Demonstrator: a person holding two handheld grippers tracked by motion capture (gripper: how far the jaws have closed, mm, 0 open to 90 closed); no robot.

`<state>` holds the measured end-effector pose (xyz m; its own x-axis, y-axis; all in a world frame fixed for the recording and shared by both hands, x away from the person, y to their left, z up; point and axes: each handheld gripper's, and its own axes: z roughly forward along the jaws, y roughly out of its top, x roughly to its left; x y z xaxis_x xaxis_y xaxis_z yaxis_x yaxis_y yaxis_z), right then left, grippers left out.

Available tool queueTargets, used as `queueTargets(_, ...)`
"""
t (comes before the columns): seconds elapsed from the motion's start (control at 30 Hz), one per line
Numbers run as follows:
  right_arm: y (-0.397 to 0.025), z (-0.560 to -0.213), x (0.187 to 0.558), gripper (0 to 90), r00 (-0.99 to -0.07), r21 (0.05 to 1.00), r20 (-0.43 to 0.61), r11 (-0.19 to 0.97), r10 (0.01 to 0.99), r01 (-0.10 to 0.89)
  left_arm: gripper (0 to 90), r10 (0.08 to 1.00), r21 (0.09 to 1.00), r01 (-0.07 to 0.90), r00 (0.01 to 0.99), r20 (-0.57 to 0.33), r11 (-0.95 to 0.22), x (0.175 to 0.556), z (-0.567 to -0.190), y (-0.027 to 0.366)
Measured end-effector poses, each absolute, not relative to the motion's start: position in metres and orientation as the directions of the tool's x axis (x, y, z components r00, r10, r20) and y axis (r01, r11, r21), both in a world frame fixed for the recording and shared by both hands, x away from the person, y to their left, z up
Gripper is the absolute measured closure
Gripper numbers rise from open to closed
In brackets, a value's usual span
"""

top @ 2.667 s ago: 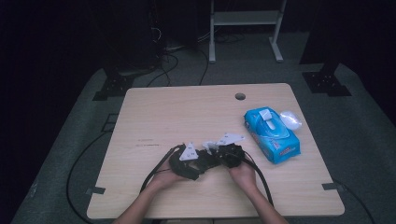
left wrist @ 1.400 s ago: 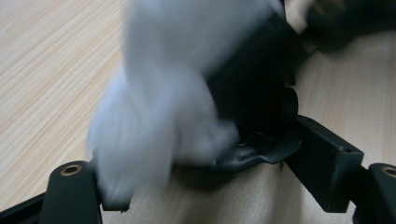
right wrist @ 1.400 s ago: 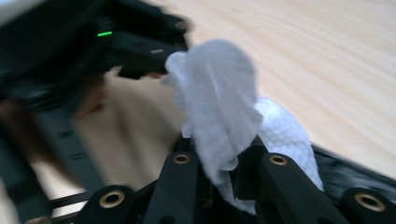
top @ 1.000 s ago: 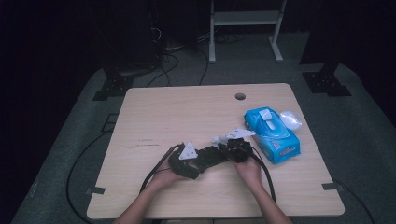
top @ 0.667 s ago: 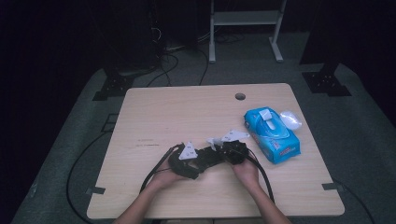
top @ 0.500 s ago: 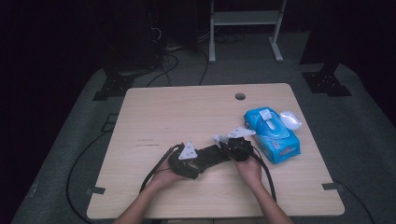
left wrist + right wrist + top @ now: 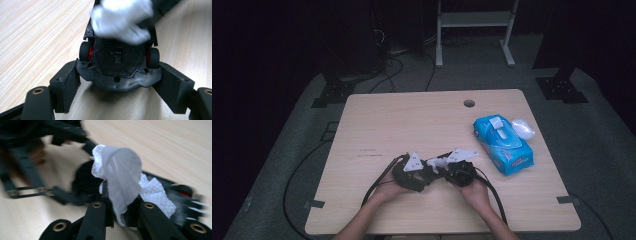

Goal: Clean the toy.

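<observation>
Toy car point(image 7: 117, 62) upside down, clamped in left gripper point(image 7: 117, 92) jaws — right gripper point(image 7: 120, 215) pinches white wipe point(image 7: 120, 177) onto it.

no legible text, print on blue wipes pack point(image 7: 503, 145) too small

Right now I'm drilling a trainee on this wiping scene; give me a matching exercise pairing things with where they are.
Things:
1. toy car
2. white wipe
3. blue wipes pack
4. round hole

Places:
A. pinched in the right claw
B. in the table top near the far edge
C. between the left claw's jaws
D. lying by the table's right edge

Pairs: 1-C, 2-A, 3-D, 4-B
</observation>
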<state>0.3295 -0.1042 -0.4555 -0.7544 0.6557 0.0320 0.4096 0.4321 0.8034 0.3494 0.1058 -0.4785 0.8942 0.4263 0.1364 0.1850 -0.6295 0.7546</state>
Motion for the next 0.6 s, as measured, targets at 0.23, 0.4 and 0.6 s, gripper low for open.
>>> queueTargets(0.23,-0.092,-0.456,0.326,80.9,-0.789,0.799,0.018,0.466,0.614,0.381,24.0,0.424,0.751,0.181,0.894,0.143,-0.635,0.349,-0.479,0.107)
queueTargets(0.4,-0.103,-0.454,0.329,81.0,-0.754,0.797,-0.003,0.457,0.657,0.395,24.0,0.424,0.752,0.182,0.895,0.14,-0.633,0.349,-0.478,0.107)
queueTargets(0.6,-0.084,-0.46,0.321,80.9,-0.811,0.807,0.049,0.455,0.583,0.377,24.0,0.417,0.743,0.174,0.896,0.154,-0.646,0.348,-0.479,0.107)
